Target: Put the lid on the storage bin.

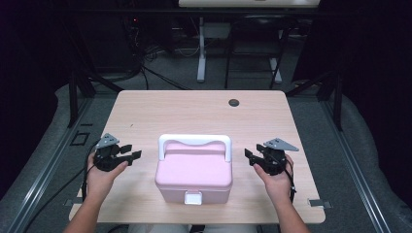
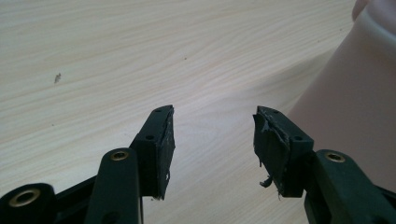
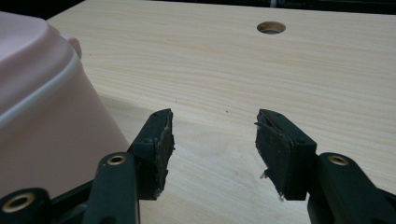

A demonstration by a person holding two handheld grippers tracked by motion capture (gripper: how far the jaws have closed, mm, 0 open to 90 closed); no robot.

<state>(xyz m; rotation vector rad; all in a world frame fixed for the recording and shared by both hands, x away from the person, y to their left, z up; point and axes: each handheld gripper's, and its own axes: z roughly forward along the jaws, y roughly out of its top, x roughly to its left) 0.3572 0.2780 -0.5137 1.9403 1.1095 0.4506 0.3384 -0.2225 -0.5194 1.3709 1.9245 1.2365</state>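
The pink box [image 1: 193, 171] sat between the two tools, latch toward the person. Left gripper [image 1: 127, 153] and right gripper [image 1: 253, 157] both hung released, nothing between their jaws. Best play, I judged: close in level, evenly from both sides.

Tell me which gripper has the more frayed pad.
The left gripper: in its own view one pad is torn, with shreds hanging. The right gripper's pads look less ragged.

Bare forearms, no sleeves. Left tongs [image 1: 130, 152] and right tongs [image 1: 251, 158]: black, each topped by a grey three-cornered plate, black cable trailing toward 6 o'clock. Brass-ringed screw holes on the arms; pads [image 2: 166, 140] worn, edges frayed.
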